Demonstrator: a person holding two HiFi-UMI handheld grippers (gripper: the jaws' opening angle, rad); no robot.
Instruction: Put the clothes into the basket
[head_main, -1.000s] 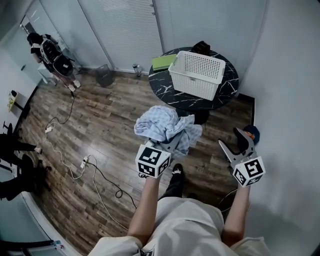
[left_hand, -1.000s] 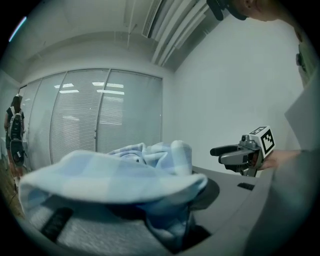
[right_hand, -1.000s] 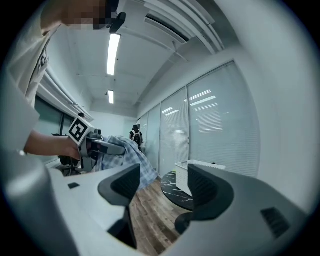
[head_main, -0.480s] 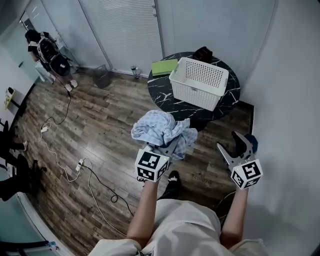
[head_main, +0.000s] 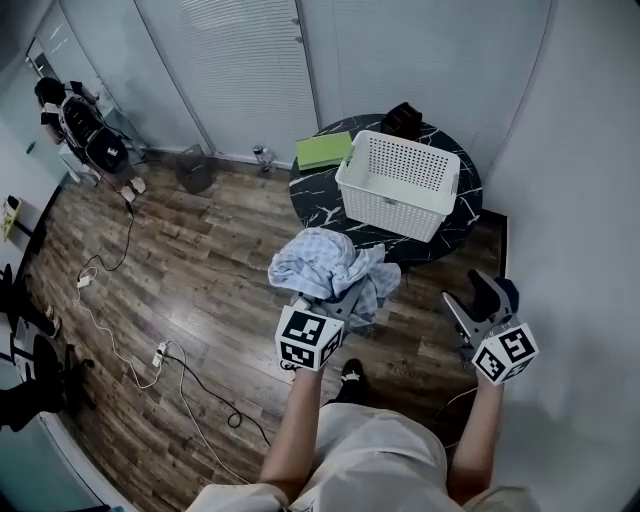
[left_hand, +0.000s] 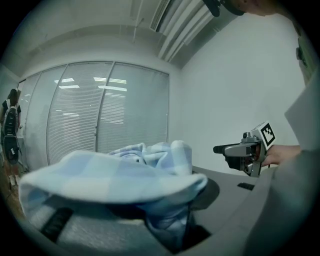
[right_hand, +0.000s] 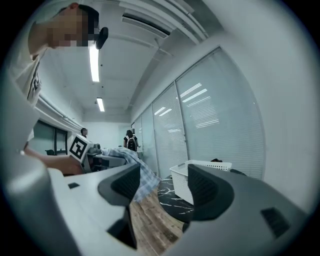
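Basket (head_main: 385, 205) in head view; L gripper view shows cloth (left_hand: 110, 177).

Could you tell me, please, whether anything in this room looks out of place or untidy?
Only loose cables and a white power strip, sprawled across the wooden floor at the left. The basket stands upright on the table; nothing looks spilled.
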